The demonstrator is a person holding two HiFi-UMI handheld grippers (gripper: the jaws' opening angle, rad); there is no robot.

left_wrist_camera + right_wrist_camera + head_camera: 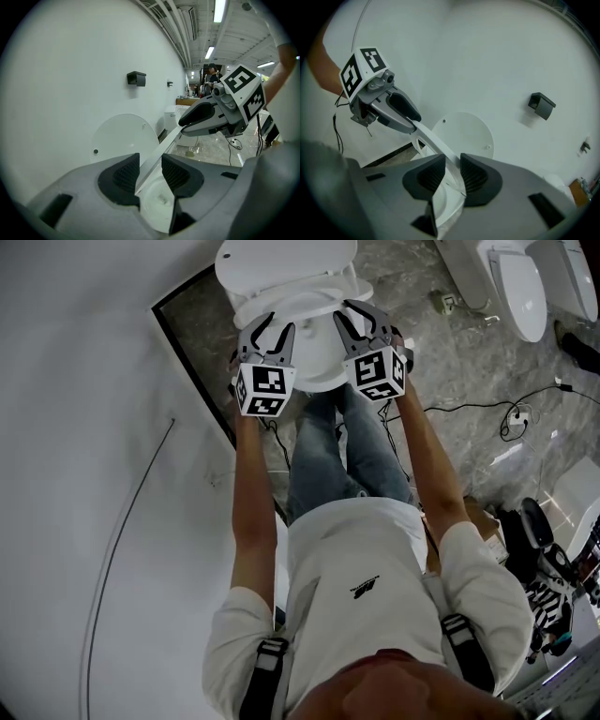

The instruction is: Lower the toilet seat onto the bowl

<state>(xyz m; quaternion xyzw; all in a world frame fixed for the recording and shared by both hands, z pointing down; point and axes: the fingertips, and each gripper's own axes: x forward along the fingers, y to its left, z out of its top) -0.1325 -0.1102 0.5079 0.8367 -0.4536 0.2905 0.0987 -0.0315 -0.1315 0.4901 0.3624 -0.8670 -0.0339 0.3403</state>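
Note:
The white toilet seat (pixel 309 304) stands part-way up over the bowl (pixel 314 367), with the round lid (pixel 124 136) upright behind it against the wall. My left gripper (pixel 279 326) is shut on the seat's left front rim (pixel 161 150), and the thin edge runs between its pads. My right gripper (pixel 354 315) is shut on the right front rim (pixel 433 138). In the left gripper view the right gripper (pixel 206 117) shows further along the same edge. The right gripper view shows the left gripper (pixel 401 112) likewise, and the lid (pixel 464 136) beyond.
A white wall (pixel 94 427) runs close along the left. More toilets (pixel 516 287) stand at the far right on the marble floor, where cables (pixel 506 413) lie. A black holder (pixel 136 78) is fixed to the wall above the lid. Gear (pixel 553 568) is piled at the right.

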